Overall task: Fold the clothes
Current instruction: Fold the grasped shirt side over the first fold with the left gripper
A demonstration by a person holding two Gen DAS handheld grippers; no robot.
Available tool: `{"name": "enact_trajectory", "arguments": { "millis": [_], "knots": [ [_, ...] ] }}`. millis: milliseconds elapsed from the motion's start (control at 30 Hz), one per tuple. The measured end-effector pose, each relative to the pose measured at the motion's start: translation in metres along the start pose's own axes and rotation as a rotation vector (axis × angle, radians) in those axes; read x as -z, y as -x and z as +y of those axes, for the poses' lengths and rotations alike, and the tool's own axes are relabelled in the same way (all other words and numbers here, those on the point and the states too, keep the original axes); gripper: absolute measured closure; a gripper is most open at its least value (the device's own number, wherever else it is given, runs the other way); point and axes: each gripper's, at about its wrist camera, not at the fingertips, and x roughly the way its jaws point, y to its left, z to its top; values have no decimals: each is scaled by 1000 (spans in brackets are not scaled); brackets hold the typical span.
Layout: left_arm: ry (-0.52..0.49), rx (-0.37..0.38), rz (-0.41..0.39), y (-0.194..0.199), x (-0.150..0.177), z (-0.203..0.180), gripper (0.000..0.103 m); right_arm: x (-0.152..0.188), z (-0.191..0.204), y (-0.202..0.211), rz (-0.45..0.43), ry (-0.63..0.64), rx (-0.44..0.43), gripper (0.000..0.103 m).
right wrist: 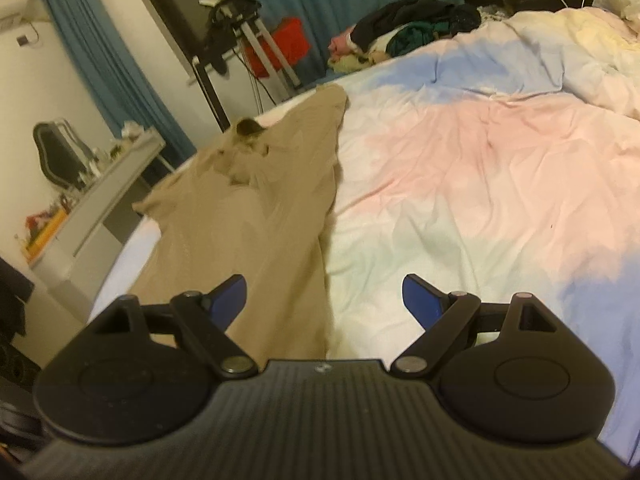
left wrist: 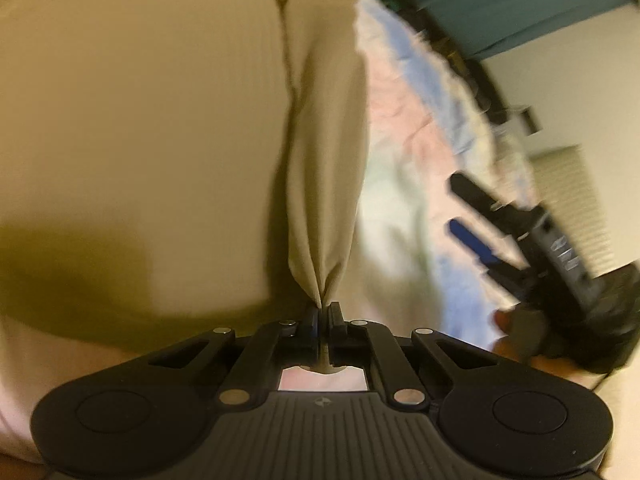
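Observation:
A tan ribbed garment point(left wrist: 140, 128) lies spread on the bed and fills the left of the left wrist view. My left gripper point(left wrist: 323, 309) is shut on a pinched corner of it, and a fold of tan cloth point(left wrist: 324, 184) rises from the pads. In the right wrist view the same garment point(right wrist: 248, 208) stretches along the bed's left edge. My right gripper point(right wrist: 324, 294) stands open over the garment's right edge, blue pads point(right wrist: 418, 300) wide apart with nothing between them. The right gripper point(left wrist: 472, 216) also shows blurred at the right of the left wrist view, held by a hand point(left wrist: 508, 328).
A pastel pink, blue and white duvet point(right wrist: 480, 168) covers the bed. A pile of dark clothes point(right wrist: 408, 28) sits at its far edge. Left of the bed stand a grey desk point(right wrist: 100, 200), a chair point(right wrist: 56, 152) and teal curtains point(right wrist: 104, 64).

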Motion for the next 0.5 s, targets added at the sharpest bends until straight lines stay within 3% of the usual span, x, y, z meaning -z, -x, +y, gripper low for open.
{"name": "enact_trajectory", "arguments": {
  "millis": [100,167,300,433,500],
  "knots": [
    [-25,-63,25,-9,-2,0,95,2,-1,-3,15,-3,18,17],
    [-32,-81,33,-12,-5,1,88,2,-3,-3,12,-6,32,17],
    [8,-44,-1,15,-13,18,53,3,-6,-1,1,-21,48,17],
    [58,-74,-112,12,-72,20,39,2,-3,-8,-38,1,58,17],
    [66,-111,-183,6,-109,21,38,-1,0,-18,-58,14,58,17]
  ]
}}
